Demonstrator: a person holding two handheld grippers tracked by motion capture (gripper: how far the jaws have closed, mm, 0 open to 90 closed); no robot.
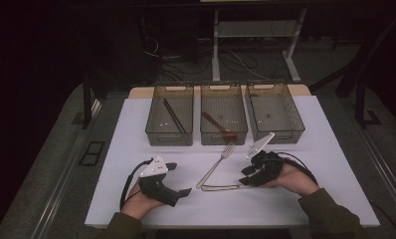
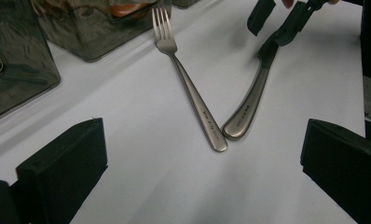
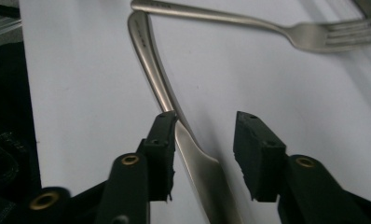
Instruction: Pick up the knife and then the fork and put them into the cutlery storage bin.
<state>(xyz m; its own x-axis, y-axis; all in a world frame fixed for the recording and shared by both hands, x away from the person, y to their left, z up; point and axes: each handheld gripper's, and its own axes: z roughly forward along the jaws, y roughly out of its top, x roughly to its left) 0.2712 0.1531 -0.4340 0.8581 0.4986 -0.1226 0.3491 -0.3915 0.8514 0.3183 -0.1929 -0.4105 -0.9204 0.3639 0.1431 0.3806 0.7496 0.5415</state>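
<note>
On the counter [image 1: 136,199], right gripper [image 3: 204,154] straddles the knife [image 3: 197,158], jaws apart; left gripper [image 1: 178,179] rests nearby, jaws apart, fork [image 2: 188,84] beside.

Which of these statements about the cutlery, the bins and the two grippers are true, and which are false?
1. The fork lies on the table, outside the bins. True.
2. The right gripper is shut on the knife. False: its jaws stand open on either side of the knife, one jaw touching it.
3. The middle bin holds a brown spoon. True.
4. The left gripper holds the fork. False: it is open and holds nothing.
5. The handle ends of fork and knife lie close together. True.
</note>
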